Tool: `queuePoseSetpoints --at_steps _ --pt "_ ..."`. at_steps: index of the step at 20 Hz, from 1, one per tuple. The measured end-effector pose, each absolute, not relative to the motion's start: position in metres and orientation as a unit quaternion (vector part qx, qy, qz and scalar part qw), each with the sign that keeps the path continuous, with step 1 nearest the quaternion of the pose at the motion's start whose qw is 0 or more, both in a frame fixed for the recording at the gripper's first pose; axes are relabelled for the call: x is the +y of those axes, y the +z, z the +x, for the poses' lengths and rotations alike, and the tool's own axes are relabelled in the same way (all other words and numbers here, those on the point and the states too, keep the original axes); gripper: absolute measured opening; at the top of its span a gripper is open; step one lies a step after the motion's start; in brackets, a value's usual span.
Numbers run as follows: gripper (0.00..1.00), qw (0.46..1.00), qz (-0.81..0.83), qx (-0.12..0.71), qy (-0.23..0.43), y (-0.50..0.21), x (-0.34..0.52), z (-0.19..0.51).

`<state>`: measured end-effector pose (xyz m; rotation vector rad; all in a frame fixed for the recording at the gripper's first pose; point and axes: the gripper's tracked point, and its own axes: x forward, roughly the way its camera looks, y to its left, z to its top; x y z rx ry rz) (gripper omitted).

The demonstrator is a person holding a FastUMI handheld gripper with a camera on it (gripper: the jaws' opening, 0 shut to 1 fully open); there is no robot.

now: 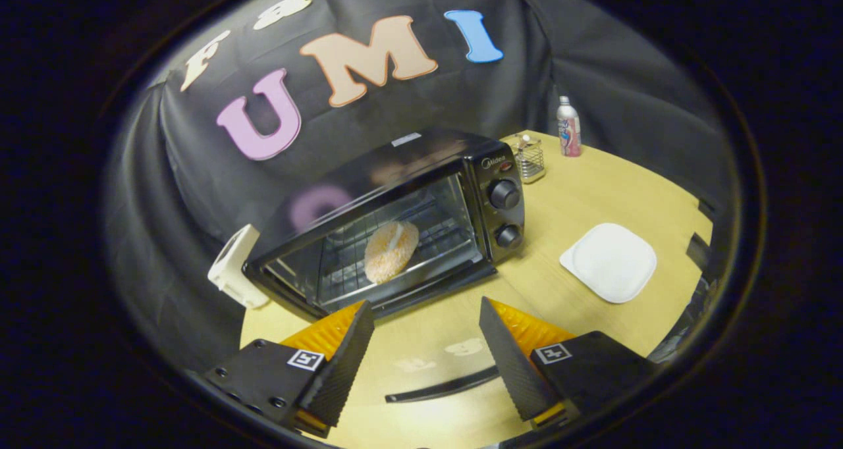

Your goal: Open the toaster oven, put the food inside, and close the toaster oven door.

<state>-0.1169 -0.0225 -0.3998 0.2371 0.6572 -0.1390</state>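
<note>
Risk: door point(369, 363) down flat under gripper point(427, 340); lifting off-centre or missing handle point(441, 388) lets it slip, drop back.
Gripper fingers apart, holding nothing.
Bread point(391, 251) on rack inside toaster oven point(395, 222), just beyond fingers, slightly left.
Empty plate point(609, 261) far right on surface point(593, 192).

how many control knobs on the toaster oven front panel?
2. Both round black knobs sit on the black toaster oven right-hand panel: upper knob and lower knob directly beneath it. Gripper open, beyond the door, holding nothing.
</note>
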Motion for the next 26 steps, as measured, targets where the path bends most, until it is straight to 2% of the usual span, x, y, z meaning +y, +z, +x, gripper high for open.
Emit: queuePoseSetpoints --at_steps 13,19,26 --pt "1.0 0.909 -0.017 0.416 -0.006 -0.455 -0.021 -0.212" --pt "1.0 0.883 -0.049 0.467 -0.003 -0.501 -0.027 -0.23" --pt "1.0 0.872 -0.056 0.485 -0.016 -0.523 -0.03 -0.22"
